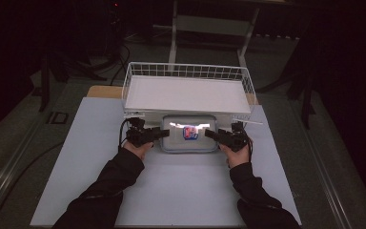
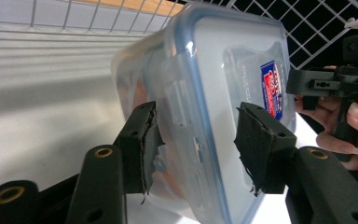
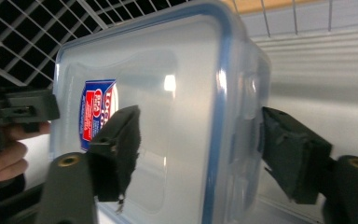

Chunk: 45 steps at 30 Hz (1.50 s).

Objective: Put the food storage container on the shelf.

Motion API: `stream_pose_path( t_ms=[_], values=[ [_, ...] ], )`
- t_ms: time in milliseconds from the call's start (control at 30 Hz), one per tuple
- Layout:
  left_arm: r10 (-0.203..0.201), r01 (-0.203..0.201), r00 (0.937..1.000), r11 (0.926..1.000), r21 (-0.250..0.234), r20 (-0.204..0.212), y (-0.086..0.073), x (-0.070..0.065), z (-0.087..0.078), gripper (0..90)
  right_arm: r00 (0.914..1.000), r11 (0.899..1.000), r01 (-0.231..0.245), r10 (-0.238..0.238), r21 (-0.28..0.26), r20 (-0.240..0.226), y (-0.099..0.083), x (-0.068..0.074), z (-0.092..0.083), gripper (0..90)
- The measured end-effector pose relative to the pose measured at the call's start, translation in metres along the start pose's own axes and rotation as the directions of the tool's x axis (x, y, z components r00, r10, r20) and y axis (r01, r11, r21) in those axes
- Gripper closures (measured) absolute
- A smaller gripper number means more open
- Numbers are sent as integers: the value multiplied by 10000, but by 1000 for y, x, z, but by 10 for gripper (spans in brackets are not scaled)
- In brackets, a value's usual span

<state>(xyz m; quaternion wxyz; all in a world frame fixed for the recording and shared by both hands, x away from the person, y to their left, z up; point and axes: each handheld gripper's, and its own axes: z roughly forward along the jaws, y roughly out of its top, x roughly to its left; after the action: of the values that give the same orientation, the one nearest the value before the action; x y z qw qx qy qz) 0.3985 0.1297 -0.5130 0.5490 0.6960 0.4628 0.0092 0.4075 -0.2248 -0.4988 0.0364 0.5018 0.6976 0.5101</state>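
The plastic box (image 1: 188,133) has a red and blue sticker (image 1: 190,133) on its clear lid, but the writing on it is too blurry to read, so no idea what brand it is. The lid has a blue seal running round the edge and a clip flap on each short side. Can't really tell what's inside through the cloudy walls. The left gripper (image 2: 193,140) has its jaws around the left end of the box, one pad on the lid and one on the underside, and the right gripper (image 3: 200,140) grips the other end the same way. Just behind the fingers is a white wire basket (image 1: 188,90) with a flat white board (image 1: 186,95) in it.
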Motion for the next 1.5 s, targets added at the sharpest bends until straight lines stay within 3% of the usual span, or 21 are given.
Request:
stream_pose_path(
  t_ms=[67,200,533,667,767,833,867,933,1000,1133,1233,1333,1433,1500],
  values=[
    [1,-4,9998,9999,-160,-175,0,0,1,478,9997,9997,-245,245,-12,36,-2,-1,3,265],
    [6,-28,9989,9988,-486,-467,0,-1,4,464,9992,9996,-250,255,-160,292,-2,1,6,227],
    [210,-258,9968,9978,-611,-766,2,-2,8,444,9983,9995,-96,113,-297,565,0,1,11,185],
    [550,-615,9924,9965,-568,-1098,1,-6,4,403,9960,9987,363,-332,-361,834,0,4,9,188],
    [931,-986,9921,9931,-637,-837,-1,-10,-3,352,9923,9958,822,-781,-398,956,-2,7,5,202],
    [828,-892,9929,9933,-741,-849,-4,-17,-9,310,9873,9925,1128,-1067,-461,1177,-3,8,1,223],
    [1234,-1310,9875,9885,-752,-982,-4,-19,-13,309,9868,9918,1187,-1126,-467,1165,-3,8,-1,228],
    [1529,-1606,9832,9843,-734,-996,-6,-23,-20,286,9823,9881,1433,-1351,-560,1301,-5,10,-6,230],
    [1598,-1655,9839,9836,-714,-796,-8,-29,-27,249,9819,9865,1527,-1446,-597,1221,-7,12,-11,233],
    [1896,-1933,9792,9800,-484,-719,-12,-37,-37,150,9777,9807,1843,-1761,-651,1140,-10,20,-19,243],
    [1844,-1865,9817,9816,-416,-485,-14,-42,-45,117,9818,9818,1736,-1665,-765,911,-12,28,-24,243],
    [1818,-1822,9827,9832,-107,-354,-16,-46,-51,16,9806,9782,1914,-1869,-801,597,-13,37,-26,254],
    [2091,-2096,9764,9778,-48,-535,-19,-52,-59,15,9805,9778,1961,-1943,-741,307,-16,45,-25,270],
    [1926,-1923,9809,9812,145,-256,-21,-54,-64,5,9791,9765,2034,-2029,-708,147,-18,51,-25,286]
  ],
)
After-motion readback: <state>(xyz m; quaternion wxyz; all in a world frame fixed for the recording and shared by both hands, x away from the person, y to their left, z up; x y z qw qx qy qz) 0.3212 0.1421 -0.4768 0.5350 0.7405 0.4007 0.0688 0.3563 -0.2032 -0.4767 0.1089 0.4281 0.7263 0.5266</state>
